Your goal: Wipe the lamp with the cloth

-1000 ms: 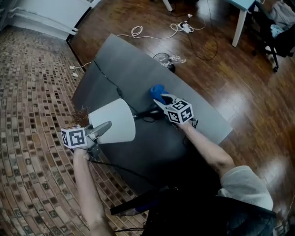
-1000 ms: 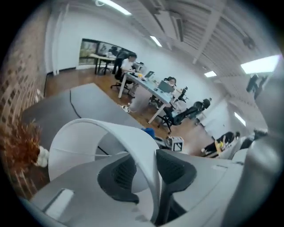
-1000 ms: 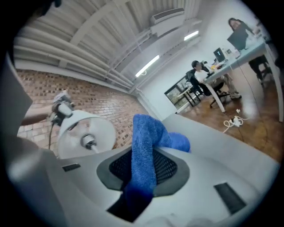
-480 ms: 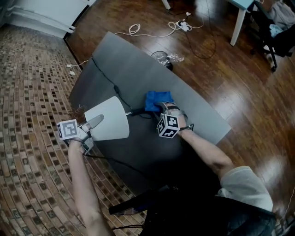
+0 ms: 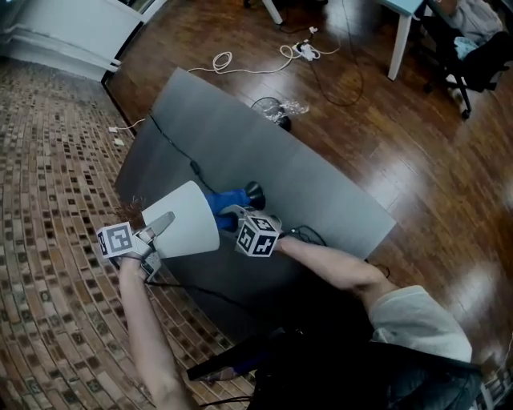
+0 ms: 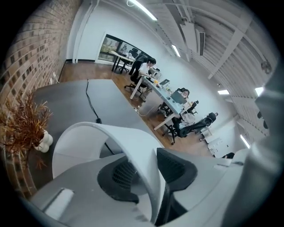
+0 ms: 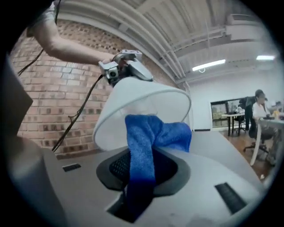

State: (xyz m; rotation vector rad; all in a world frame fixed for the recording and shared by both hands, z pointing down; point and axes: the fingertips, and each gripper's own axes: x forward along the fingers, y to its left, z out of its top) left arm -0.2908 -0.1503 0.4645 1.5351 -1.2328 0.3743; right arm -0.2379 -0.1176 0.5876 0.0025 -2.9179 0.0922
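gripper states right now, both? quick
Left gripper: closed on the rim of the lamp shade.
Right gripper: closed on the blue cloth.

A grey worktop (image 5: 321,184) stands against a brick wall (image 5: 48,160) on a dark, glossy wooden floor (image 5: 401,136). On the floor beyond it lie a coiled white cable (image 5: 220,59) and a power strip (image 5: 304,50), near a white table leg (image 5: 398,44) and a black office chair (image 5: 473,64). A dried plant (image 6: 22,128) in a white vase (image 6: 43,142) sits by the brick. Farther off are a row of desks (image 6: 162,93) with seated people, a window (image 6: 116,46) in the white end wall, and long ceiling lights (image 6: 144,9).
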